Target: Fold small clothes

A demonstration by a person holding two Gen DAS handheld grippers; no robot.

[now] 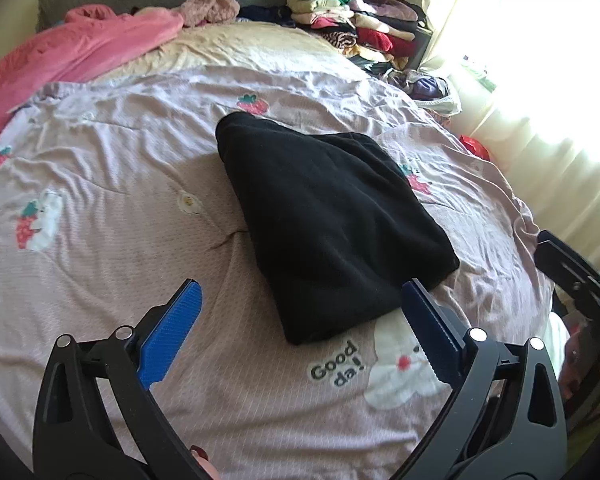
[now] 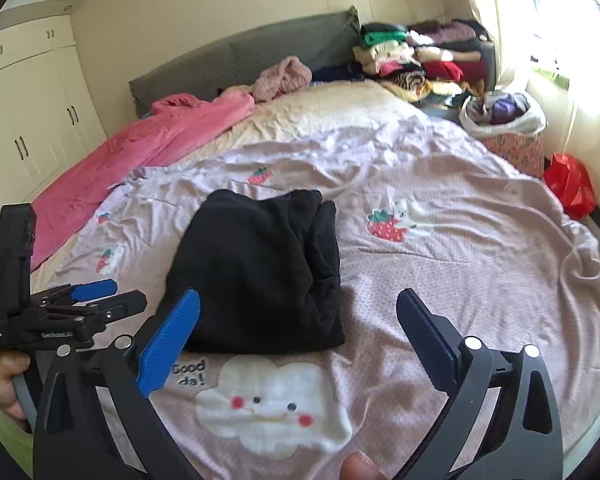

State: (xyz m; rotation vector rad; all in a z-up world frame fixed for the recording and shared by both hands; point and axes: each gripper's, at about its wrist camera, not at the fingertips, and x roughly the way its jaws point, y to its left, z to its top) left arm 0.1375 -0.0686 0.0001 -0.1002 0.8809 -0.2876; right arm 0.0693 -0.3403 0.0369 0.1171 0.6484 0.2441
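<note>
A black garment lies folded in a compact bundle on the lilac bedspread; it also shows in the right wrist view. My left gripper is open and empty, hovering just short of the garment's near edge. My right gripper is open and empty, also just in front of the bundle. The left gripper shows from the side at the left of the right wrist view. Part of the right gripper's body shows at the right edge of the left wrist view.
A pink blanket lies along the bed's far left. Stacks of folded clothes sit at the headboard's right. A white bag of clothes and a red bag stand beside the bed by the curtained window.
</note>
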